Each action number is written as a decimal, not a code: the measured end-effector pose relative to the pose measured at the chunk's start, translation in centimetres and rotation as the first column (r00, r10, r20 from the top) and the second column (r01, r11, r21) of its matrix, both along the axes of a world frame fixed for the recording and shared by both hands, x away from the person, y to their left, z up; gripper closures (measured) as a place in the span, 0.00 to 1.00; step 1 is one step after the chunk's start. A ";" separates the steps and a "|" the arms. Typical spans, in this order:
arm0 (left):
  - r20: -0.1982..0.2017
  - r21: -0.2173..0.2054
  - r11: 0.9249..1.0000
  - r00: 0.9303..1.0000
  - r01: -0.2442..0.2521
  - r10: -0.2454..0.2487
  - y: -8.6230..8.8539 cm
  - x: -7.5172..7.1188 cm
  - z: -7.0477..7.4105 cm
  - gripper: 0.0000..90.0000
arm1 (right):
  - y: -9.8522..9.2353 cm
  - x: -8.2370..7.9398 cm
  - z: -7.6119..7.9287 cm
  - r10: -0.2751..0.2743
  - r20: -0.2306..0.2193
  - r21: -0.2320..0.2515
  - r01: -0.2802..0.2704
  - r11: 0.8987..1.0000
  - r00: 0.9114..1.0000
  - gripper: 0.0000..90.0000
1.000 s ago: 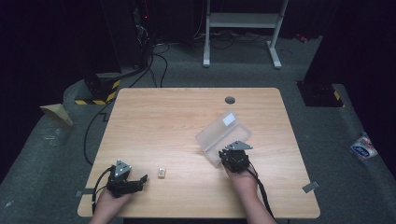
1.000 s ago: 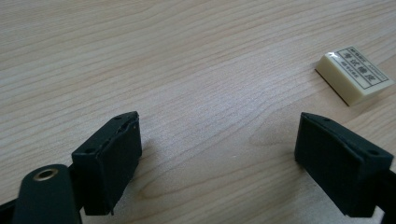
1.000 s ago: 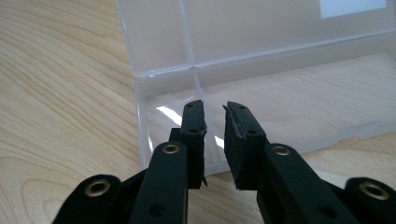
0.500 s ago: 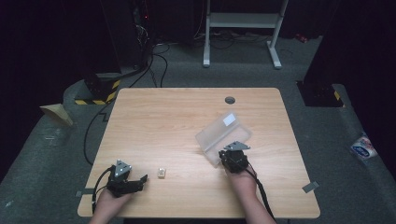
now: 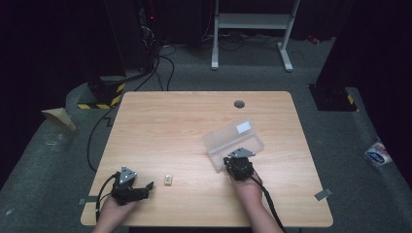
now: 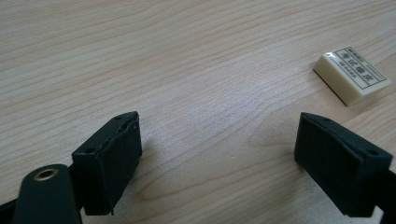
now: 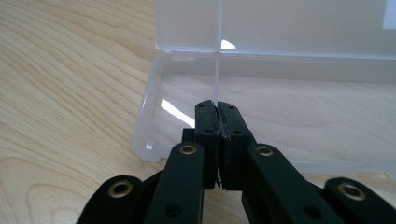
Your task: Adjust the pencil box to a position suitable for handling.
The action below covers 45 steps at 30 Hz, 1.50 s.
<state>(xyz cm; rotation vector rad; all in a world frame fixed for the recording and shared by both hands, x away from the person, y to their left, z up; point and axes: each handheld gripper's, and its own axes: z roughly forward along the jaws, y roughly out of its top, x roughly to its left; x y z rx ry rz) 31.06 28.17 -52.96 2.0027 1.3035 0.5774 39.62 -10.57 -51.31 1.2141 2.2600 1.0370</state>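
Over the open clear box (image 7: 280,107), right fingers (image 7: 229,126) together; left fingers (image 6: 112,154) apart

Table (image 5: 194,126): light wood, pale tan grain with fine darker streaks
Left gripper (image 6: 219,163) and right gripper (image 7: 218,122): matte black jaws; brass-coloured rivets on the links; grey three-cornered top plates in the high view
Eraser (image 6: 351,73): cream-white block, dark printed characters on top face, thin dark edge along its base
Box (image 7: 280,84): clear, colourless plastic; white label (image 5: 242,127) on lid
Floor (image 5: 58,160): grey
Yellow-black striped tape (image 5: 99,97) near table's far left corner
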 end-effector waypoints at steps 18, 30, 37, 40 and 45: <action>-0.002 0.000 1.000 1.000 0.002 -0.002 0.0 0.0 0.0 0.17 | 3.9 -0.8 -0.1 0.075 0.015 0.050 -0.076 0.996 0.997 0.90; 0.000 0.002 1.000 1.000 0.004 -0.004 0.0 -0.1 0.0 0.17 | 0.6 -1.2 2.2 -0.013 0.086 0.067 0.007 0.998 0.996 0.71; 0.000 0.002 1.000 1.000 0.004 -0.004 0.0 -0.1 0.0 0.17 | -5.3 -2.0 1.6 -0.179 0.088 0.030 0.177 0.984 0.980 0.64; 0.000 0.002 1.000 1.000 0.004 -0.004 0.0 -0.1 0.0 0.17 | -6.6 -2.2 0.9 -0.215 0.069 0.008 0.215 0.977 0.974 0.65; 0.000 0.002 1.000 1.000 0.004 -0.004 0.0 -0.1 0.0 0.17 | -7.3 -2.3 0.3 -0.236 0.054 0.009 0.235 0.972 0.970 0.68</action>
